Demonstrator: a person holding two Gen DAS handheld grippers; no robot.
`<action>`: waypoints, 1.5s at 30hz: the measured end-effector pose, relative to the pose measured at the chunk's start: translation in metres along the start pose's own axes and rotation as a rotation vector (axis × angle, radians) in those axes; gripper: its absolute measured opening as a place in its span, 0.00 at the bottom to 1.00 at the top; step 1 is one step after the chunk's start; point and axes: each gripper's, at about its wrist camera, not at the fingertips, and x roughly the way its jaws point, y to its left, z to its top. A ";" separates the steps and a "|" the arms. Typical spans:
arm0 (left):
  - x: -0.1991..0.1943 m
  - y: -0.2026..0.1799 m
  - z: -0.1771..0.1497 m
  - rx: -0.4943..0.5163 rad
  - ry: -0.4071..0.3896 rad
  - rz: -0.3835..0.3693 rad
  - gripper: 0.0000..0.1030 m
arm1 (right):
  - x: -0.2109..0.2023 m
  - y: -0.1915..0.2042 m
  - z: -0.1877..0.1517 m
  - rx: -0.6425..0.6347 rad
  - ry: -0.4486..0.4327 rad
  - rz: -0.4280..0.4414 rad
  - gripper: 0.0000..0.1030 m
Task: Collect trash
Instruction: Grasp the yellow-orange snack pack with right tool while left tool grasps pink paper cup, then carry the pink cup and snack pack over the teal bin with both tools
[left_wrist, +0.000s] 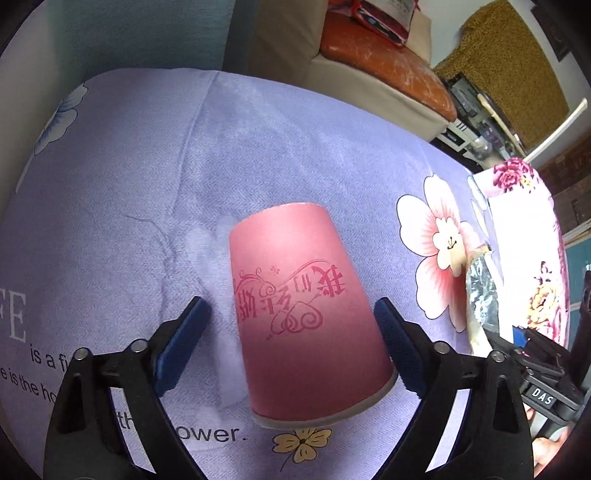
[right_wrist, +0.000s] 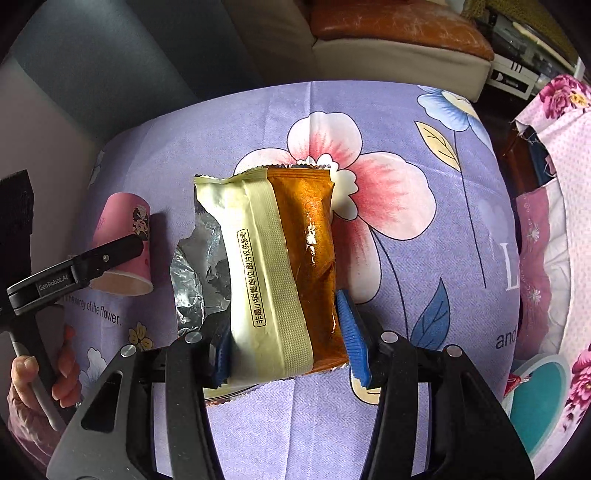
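Left wrist view: the left gripper (left_wrist: 291, 332) straddles a toppled pink paper cup (left_wrist: 306, 314) on the lilac floral cloth (left_wrist: 129, 192), pads apart, positioned to grasp. Right wrist view: the right gripper (right_wrist: 286, 350) clamps a torn cream-and-orange foil snack wrapper (right_wrist: 273, 266), lifted for disposal

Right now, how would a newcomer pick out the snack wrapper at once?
Start at the lilac flowered cloth. Near its big pink blossom lies the snack wrapper, the right gripper shut on it. Unlike the pink paper cup beside it, it is flat, cream-and-orange, torn open to silver foil.
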 end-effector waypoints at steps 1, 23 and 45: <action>0.001 -0.005 -0.001 0.020 -0.006 0.028 0.61 | -0.003 -0.004 -0.002 0.000 -0.008 -0.012 0.46; -0.055 -0.152 -0.118 0.419 -0.118 0.043 0.58 | -0.100 -0.105 -0.117 0.230 -0.176 -0.022 0.46; -0.045 -0.322 -0.232 0.691 -0.042 -0.061 0.59 | -0.184 -0.226 -0.258 0.440 -0.324 -0.129 0.46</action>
